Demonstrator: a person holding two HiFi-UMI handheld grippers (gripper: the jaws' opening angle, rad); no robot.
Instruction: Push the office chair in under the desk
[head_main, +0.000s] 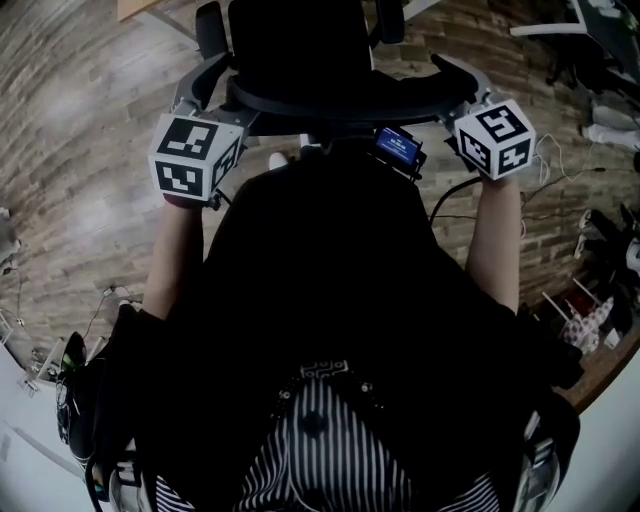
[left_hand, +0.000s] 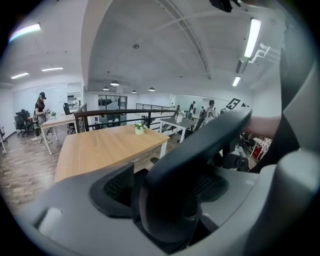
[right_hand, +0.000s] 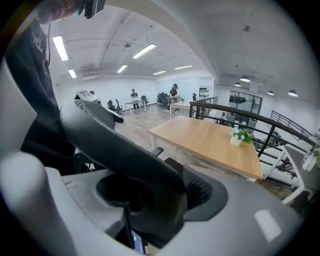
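Both grippers on the chair back; the push is still to make.

Head view: my left gripper (head_main: 205, 100) at 11 o'clock and right gripper (head_main: 468, 98) at 1 o'clock sit at the ends of the curved back rail (head_main: 340, 103) of the office chair (head_main: 300, 40), which stands at 12 o'clock. Left gripper view: the jaws are clamped around that rail, with the wooden desk (left_hand: 105, 147) beyond at 10 o'clock, a potted plant (left_hand: 139, 128) on it. Right gripper view: the jaws likewise grip the rail, desk at 2 o'clock. I judge the next move to be one straight, even shove forward. No writing is legible, only the cubes' square markers and a small blue screen (head_main: 398, 147).
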